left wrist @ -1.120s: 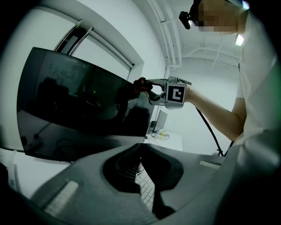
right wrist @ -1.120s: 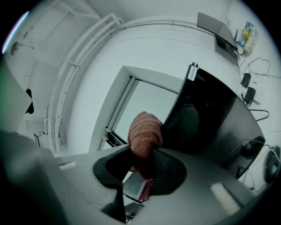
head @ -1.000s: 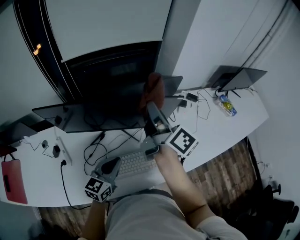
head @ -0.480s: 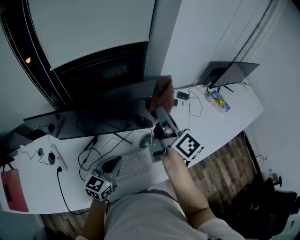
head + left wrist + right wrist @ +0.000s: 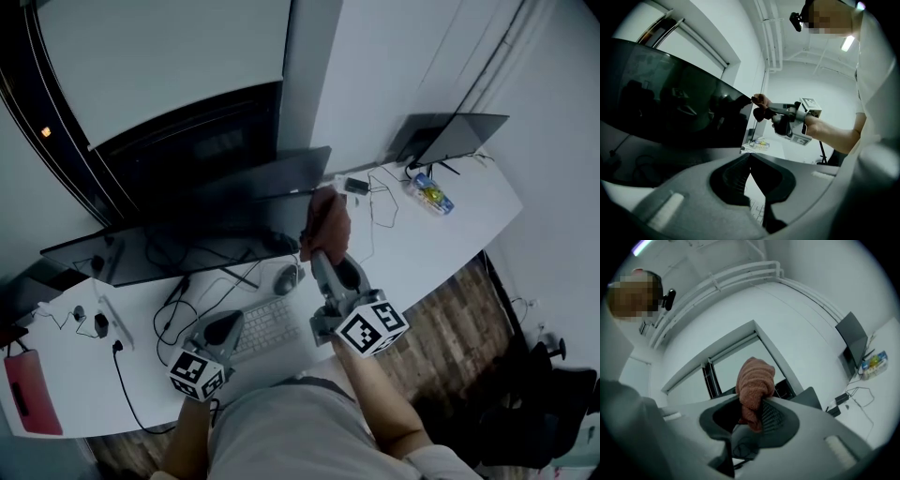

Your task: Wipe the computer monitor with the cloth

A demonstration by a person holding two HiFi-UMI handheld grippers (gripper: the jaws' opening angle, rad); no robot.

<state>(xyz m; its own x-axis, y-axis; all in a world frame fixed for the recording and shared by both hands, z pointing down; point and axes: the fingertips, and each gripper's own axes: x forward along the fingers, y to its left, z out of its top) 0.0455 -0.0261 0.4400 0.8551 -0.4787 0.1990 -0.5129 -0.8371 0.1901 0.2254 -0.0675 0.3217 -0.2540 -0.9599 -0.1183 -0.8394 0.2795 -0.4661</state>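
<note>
We are looking along our left gripper, whose jaws are meeting at the tips with nothing between them, a strip of keyboard showing below. Beyond them, our right gripper is pinching the dark reddish cloth and holding it right at the right edge of the dark monitor, above the white desk.

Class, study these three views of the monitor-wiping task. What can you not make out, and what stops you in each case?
Whether the cloth touches the monitor: head view, too dark and steep.
Smudges on the screen: left gripper view, only dark reflections.
Red item: head view, cut by the left edge.
Colourful object at the desk's far end: head view, too small.
</note>
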